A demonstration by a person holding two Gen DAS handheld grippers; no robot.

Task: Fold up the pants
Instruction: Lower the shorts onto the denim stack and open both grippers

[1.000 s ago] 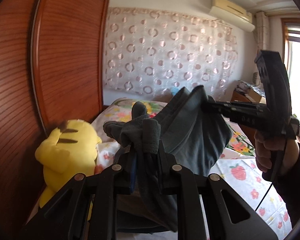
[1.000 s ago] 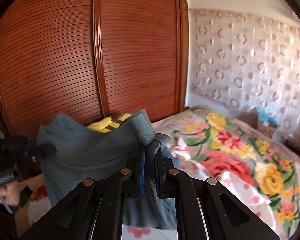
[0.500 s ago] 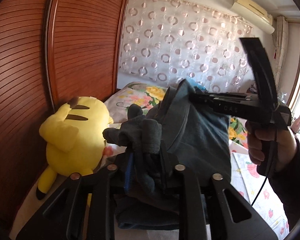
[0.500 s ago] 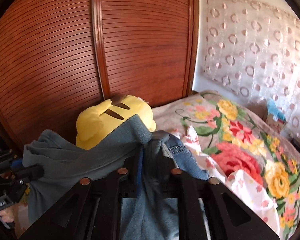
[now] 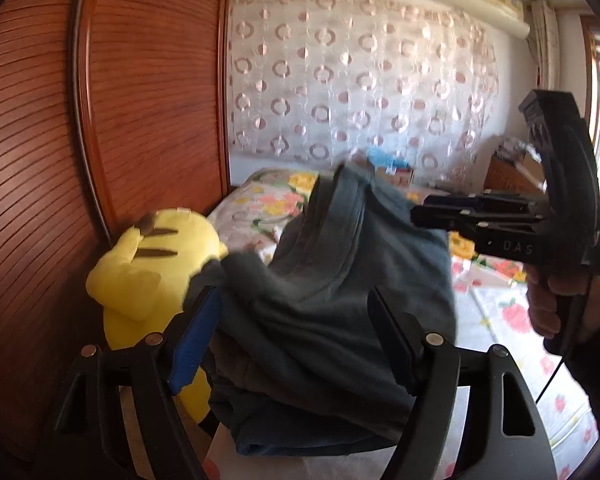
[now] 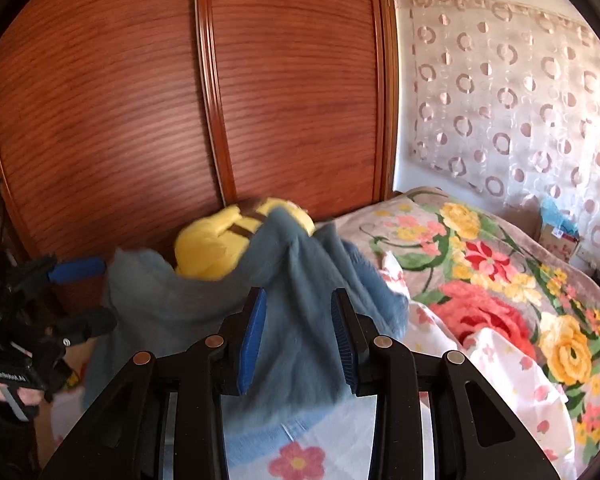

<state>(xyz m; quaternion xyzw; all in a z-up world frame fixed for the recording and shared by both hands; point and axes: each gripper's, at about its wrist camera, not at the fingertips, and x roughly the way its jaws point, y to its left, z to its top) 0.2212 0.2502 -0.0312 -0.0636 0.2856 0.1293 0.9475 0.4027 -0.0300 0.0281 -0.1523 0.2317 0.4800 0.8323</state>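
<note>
Left wrist view: left gripper (image 5: 296,328) jaws apart, blue pad showing on one side. Pants (image 5: 340,304) sit bunched between the jaws, not clamped; dark teal cloth, blurred, heaped on the near edge of the bed (image 5: 260,208). Right gripper (image 5: 496,220) in frame at right, held in the person's hand (image 5: 556,300); its tip touches or overlaps the upper edge of the cloth, but from this side I cannot tell whether it pinches anything. Yellow plush toy (image 5: 148,276) just beside the pants, against the wooden wardrobe (image 5: 140,100).

Right wrist view: right gripper (image 6: 298,324) jaws apart, both blue pads visible, cloth lying loose between and beyond them. Pants (image 6: 228,304) draped in a soft mound over the front of the plush toy (image 6: 220,244), lower hem resting on the white flowered sheet (image 6: 340,444). Left gripper (image 6: 80,292) at far left, jaws spread at the cloth's edge.

Progress, as a judgement: neither tool grips the cloth, so the pants look freshly dropped onto the bed. No clean crease or flat layered stack is visible; the pile is rumpled. Likely left: smoothing and at least one further fold.
</note>
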